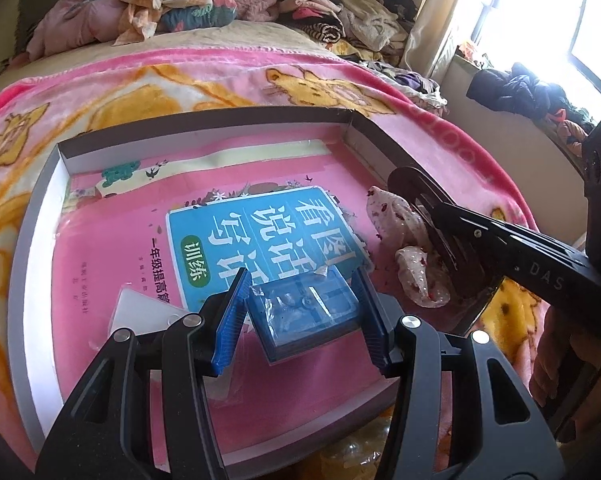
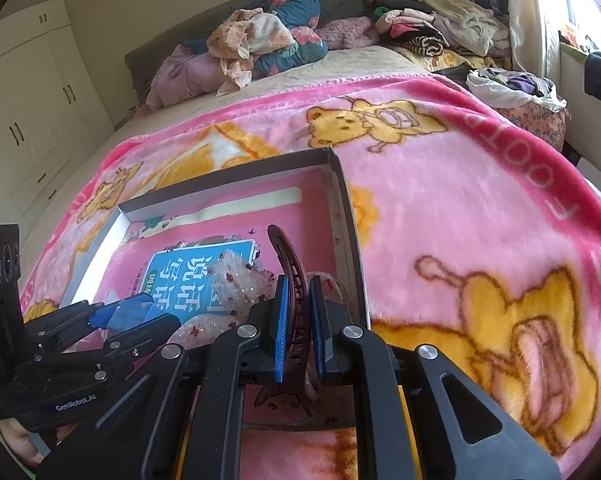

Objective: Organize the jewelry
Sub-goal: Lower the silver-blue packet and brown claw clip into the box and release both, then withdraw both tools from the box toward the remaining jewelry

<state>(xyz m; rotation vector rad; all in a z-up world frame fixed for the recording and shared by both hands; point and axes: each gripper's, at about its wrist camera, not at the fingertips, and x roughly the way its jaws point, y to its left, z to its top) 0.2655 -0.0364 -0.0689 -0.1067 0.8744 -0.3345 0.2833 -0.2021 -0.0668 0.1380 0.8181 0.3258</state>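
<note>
both hands are busy at once, so the step in hand looks like bringing two pieces of jewelry storage and hair jewelry into the shallow cardboard box lid (image 1: 40, 216) that lies on the pink fleece blanket (image 2: 440, 216) of the bed.

the left gripper (image 1: 300, 312) has its blue ribbed pads pressed on the two sides of a small clear plastic box (image 1: 306, 312). this box is square, hard and see-through, with a bluish tint, and small metal pieces show inside it; they are too small to name. it hangs just above the glossy pink workbook (image 1: 140, 248) that covers the bottom of the box lid.

the right gripper (image 2: 298, 332) is nearly together and clamps a dark brown hair clip (image 2: 288, 264). the clip is thin, curved and toothed like a comb, of hard plastic, and a soft white fabric bow (image 2: 240, 284) with small red dots and sequins is fixed to it. the bow hangs over the right part of the workbook, near the right wall of the lid.

the next move, as a judgement, calls for lowering each piece flat on the workbook and opening the pads slowly. the workbook cover is smooth, so the plastic box may slide, and the bow fabric may catch on the ribbed pads. a flat white card or packet (image 1: 140, 312) lies beside the left gripper and needs room.
</note>
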